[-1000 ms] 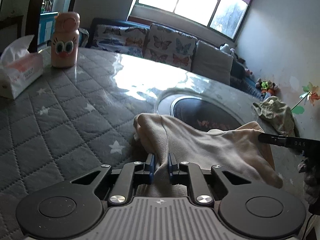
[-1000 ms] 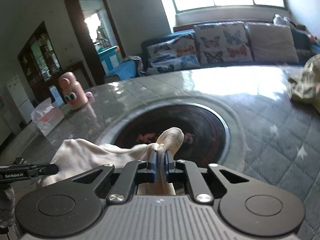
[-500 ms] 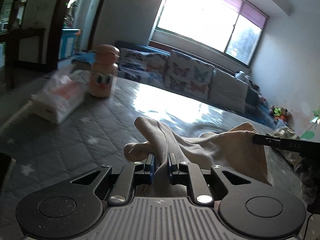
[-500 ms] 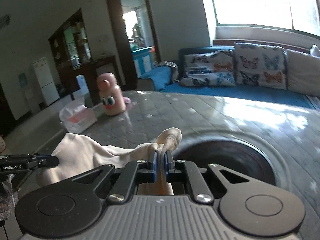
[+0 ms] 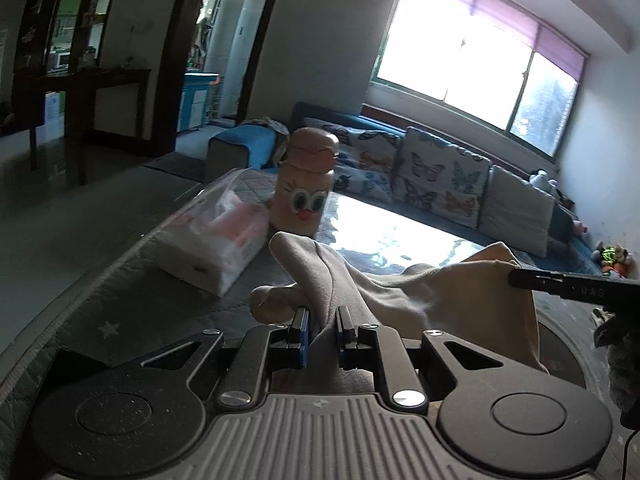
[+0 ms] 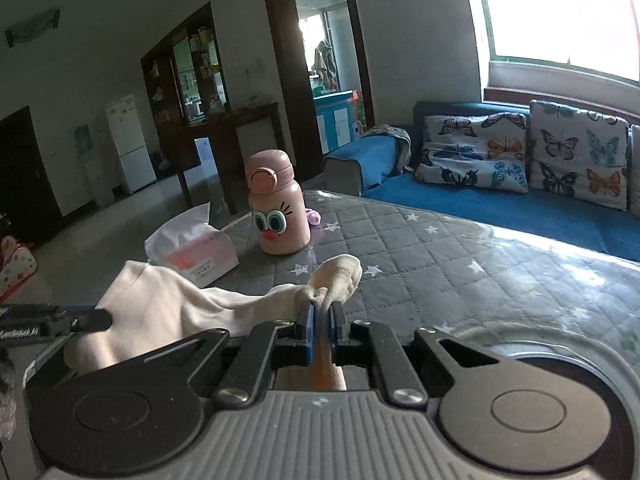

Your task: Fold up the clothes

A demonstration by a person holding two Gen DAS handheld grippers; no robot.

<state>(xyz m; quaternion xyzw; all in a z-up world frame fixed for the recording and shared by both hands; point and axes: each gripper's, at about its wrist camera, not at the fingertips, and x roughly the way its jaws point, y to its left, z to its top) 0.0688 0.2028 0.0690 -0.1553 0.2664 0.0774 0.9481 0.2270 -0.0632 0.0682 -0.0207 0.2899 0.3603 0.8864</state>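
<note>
From the left wrist view, the left claw (image 5: 322, 326) grips a bunched fold of the cream garment (image 5: 440, 300), its two fingers pinched on the cloth with a ridge of fabric rising between them. A second ago this camera looked down on the quilted grey tabletop (image 5: 120, 300) and the dark round inset; now it looks out across the room at the window and sofa, so the claw has been raised and tipped up, and the garment hangs in the air instead of lying flat. The pink cartoon bottle (image 5: 306, 186) and the tissue box (image 5: 218, 240) sit just beyond the lifted cloth, blurred by the motion. At the right edge the right claw's finger (image 5: 560, 286) holds the garment's other corner, the cloth stretched between the two. From the right wrist view, the right claw (image 6: 321, 322) is closed tight on a thin edge of the same garment (image 6: 180, 304), a rounded tuft sticking out past the pads. The view here has likewise swung from the dark inset toward the bottle (image 6: 276, 216) and tissue box (image 6: 196, 252), and the tabletop (image 6: 440, 256) now lies well below. The left claw's finger shows at the left edge, holding the far corner. Judging by this, the garment has been lifted clear and spread by two corners, likely to be laid out or doubled over, so the fold itself is not yet made.
</note>
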